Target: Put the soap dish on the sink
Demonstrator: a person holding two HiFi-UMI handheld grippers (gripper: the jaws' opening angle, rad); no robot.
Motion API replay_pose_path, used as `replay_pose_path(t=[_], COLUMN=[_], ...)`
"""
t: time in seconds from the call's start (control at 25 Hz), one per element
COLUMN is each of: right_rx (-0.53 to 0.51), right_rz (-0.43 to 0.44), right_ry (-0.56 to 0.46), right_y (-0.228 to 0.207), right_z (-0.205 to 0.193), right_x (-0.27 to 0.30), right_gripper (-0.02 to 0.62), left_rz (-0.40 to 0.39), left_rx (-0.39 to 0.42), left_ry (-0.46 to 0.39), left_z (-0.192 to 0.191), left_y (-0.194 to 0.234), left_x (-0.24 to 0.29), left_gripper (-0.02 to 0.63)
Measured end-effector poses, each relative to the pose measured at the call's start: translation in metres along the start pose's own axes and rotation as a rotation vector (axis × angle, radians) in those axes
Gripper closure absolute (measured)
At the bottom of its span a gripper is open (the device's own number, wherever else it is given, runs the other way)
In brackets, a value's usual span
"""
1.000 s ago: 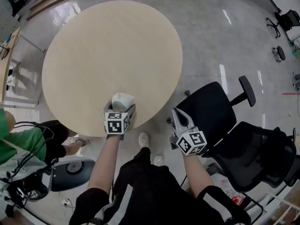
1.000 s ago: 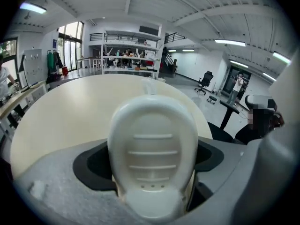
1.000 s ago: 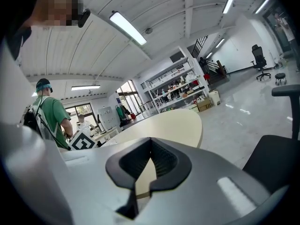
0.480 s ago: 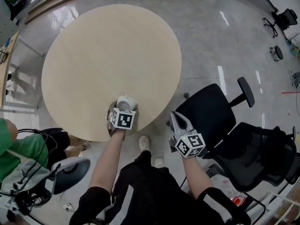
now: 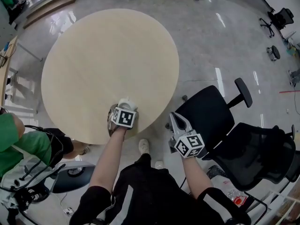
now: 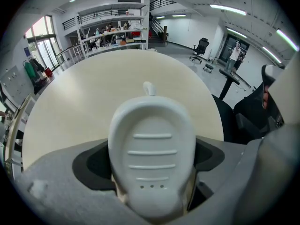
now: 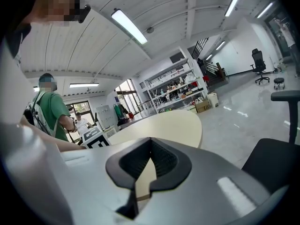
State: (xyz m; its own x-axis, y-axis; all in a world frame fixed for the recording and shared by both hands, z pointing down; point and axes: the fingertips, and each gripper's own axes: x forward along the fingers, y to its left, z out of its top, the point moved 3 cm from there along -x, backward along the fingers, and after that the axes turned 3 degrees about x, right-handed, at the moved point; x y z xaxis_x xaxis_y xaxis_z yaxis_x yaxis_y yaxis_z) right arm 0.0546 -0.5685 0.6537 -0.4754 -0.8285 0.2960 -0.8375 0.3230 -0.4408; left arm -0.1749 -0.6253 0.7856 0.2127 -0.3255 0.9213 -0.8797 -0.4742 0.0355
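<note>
In the head view, the left gripper (image 5: 123, 108) holds the white soap dish (image 5: 127, 101) over the near edge of the round table (image 5: 108, 55), and the right gripper (image 5: 175, 117) hangs off the table above a black chair (image 5: 211, 111). In the left gripper view, the jaws pinch the ribbed dish at both sides. In the right gripper view, the jaws are pressed together with nothing between them.

Soap dish (image 5: 125, 100) half-hidden (under marker cube (image 5: 123, 116))

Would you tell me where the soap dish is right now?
Held in the left gripper, the soap dish is over the round table's near edge, left of the black chair.
</note>
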Motion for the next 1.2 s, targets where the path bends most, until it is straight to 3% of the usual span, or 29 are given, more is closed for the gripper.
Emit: replay_pose_path(t=[0.28,0.44,0.92,1.08,1.2], right_rx=[-0.015,-0.023,-0.087,-0.078,-0.089], right_rz=[-0.005,-0.004,0.048,0.063,0.074], right_ry=[-0.029,-0.051,-0.136,-0.183,-0.209], right_y=[-0.002,0.000,0.022,0.025,0.027], right_z=[0.011,0.022,0.061,0.079,0.089], right_x=[-0.006,-0.005,-0.041,-0.071,-0.095], right_gripper=[0.589,0.589,0.589,0.589,0.589], left_rz=[0.024,0.058,0.074,0.002,-0.047], left_rx=[0.032,0.014,-0.075,-0.098,-0.048], left_ry=[-0.073,-0.158,-0.613,-0.743,-0.861], left_z=[0.008,0.024,0.058,0.064,0.066], left_y=[0.004,0.011,0.006,-0.021,-0.052], left_x=[-0.013,-0.036,-0.139,-0.175,-0.206], left_gripper=[0.112,0.113,0.121,0.143,0.199])
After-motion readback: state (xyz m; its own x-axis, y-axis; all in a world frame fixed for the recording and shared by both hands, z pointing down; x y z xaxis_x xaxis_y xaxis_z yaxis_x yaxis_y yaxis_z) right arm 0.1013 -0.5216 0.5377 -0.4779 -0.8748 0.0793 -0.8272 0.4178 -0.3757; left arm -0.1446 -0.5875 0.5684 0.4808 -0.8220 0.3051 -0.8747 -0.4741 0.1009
